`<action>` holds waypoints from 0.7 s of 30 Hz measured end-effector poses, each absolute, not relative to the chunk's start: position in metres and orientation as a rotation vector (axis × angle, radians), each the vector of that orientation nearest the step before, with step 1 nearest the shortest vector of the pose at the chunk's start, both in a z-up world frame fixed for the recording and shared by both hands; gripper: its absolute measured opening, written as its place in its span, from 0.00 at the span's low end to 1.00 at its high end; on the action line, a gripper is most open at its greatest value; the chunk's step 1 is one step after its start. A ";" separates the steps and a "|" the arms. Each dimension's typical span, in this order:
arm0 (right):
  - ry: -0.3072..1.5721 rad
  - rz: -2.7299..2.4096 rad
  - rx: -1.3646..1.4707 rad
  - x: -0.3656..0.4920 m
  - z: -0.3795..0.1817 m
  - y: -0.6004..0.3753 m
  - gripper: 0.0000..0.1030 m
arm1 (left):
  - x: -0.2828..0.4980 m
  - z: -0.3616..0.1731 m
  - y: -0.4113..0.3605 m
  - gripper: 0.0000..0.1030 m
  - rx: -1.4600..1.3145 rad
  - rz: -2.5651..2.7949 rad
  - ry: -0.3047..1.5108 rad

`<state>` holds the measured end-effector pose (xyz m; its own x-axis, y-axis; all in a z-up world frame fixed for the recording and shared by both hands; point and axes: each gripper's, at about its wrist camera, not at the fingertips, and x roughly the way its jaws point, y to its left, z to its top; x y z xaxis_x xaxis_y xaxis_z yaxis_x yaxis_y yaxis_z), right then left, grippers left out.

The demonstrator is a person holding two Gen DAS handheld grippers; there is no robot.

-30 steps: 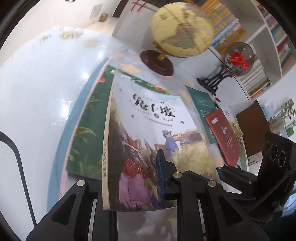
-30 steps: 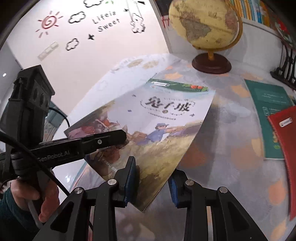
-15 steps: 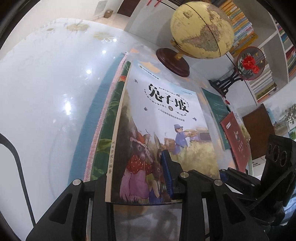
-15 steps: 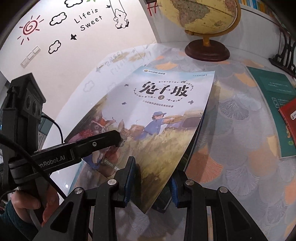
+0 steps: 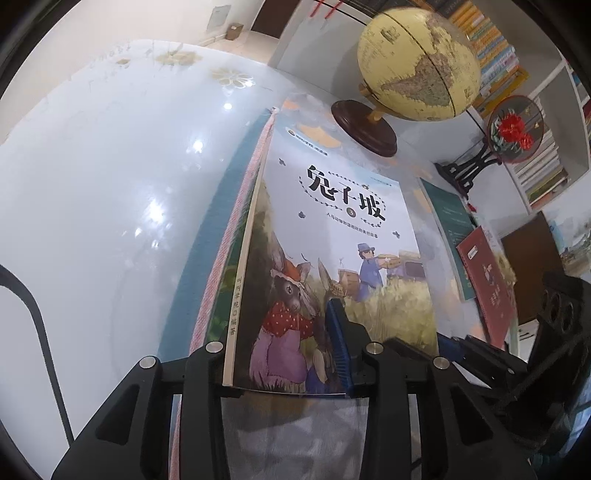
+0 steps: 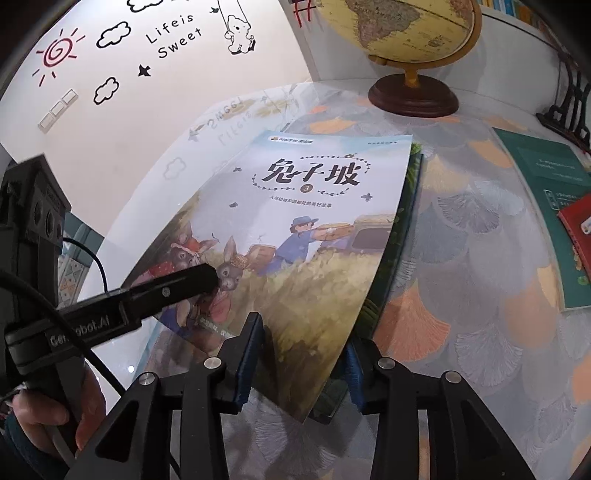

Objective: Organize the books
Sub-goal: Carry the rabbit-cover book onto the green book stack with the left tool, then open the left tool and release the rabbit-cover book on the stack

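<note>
Your left gripper (image 5: 280, 354) and right gripper (image 6: 301, 363) are both opening around the rabbit picture book (image 6: 295, 236), lying on a green book (image 6: 400, 236) near the desk's (image 6: 461, 258) left edge.

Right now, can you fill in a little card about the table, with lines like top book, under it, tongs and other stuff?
top book: rabbit storybook, lying on the pile
under it: green book, only its edge showing
left tongs: opening, storybook's near edge between them
right tongs: opening, storybook's corner between them
other books: dark green book with a red book partly on top
also there: globe on a wooden base
table: shiny, leaf-pattern cover
</note>
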<state>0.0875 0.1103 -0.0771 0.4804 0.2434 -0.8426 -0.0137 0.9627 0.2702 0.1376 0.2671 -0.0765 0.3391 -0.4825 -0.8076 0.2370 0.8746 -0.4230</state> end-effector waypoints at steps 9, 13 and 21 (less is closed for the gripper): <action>1.069 0.149 0.257 0.081 -0.077 0.103 0.42 | 0.128 -0.070 0.250 0.66 -0.074 -0.408 1.157; 1.103 0.146 0.267 0.080 -0.082 0.100 0.51 | 0.121 -0.070 0.251 0.68 0.007 -0.345 1.169; 1.154 0.148 0.310 0.036 -0.088 0.070 0.52 | 0.057 -0.062 0.275 0.68 -0.033 -0.314 1.156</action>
<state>0.0358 0.0696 -0.0878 0.4014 0.2729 -0.8743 0.0434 0.9479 0.3157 0.0574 0.2754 -0.0624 0.3642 -0.2609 -0.8941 0.2268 0.9559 -0.1866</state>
